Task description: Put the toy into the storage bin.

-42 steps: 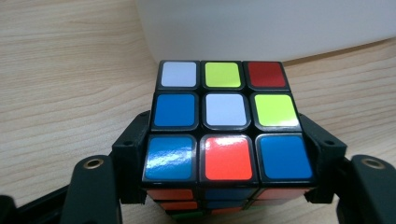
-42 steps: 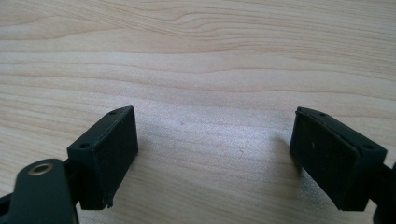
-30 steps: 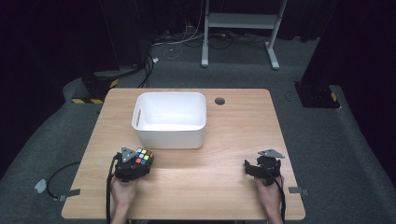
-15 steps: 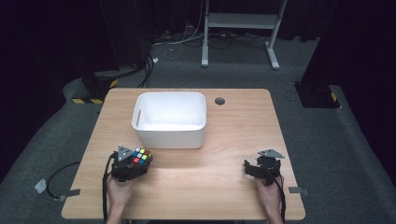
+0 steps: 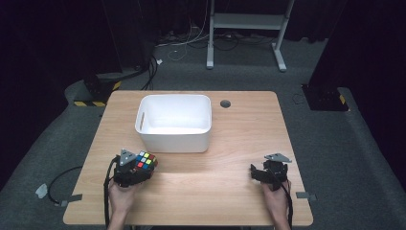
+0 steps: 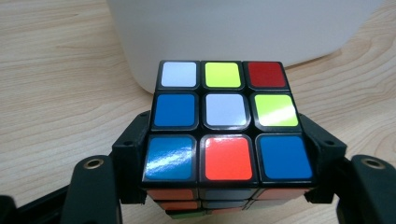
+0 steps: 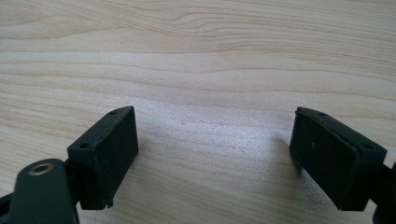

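We have the left gripper [image 5: 135, 168] clamped on the Rubik's cube [image 6: 226, 125] just beside the white bin [image 5: 174, 122], right gripper [image 5: 268, 173] spread empty; lifting too low could knock the cube against the bin's wall.

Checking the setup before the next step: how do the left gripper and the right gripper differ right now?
The left gripper is shut on the puzzle cube; the right gripper stands open with nothing but bare table between its jaws. The left gripper sits just in front of the white bin; the right gripper lies near the table's right edge, apart from the bin. Both are black, hand-held, and low over the near side of the table.
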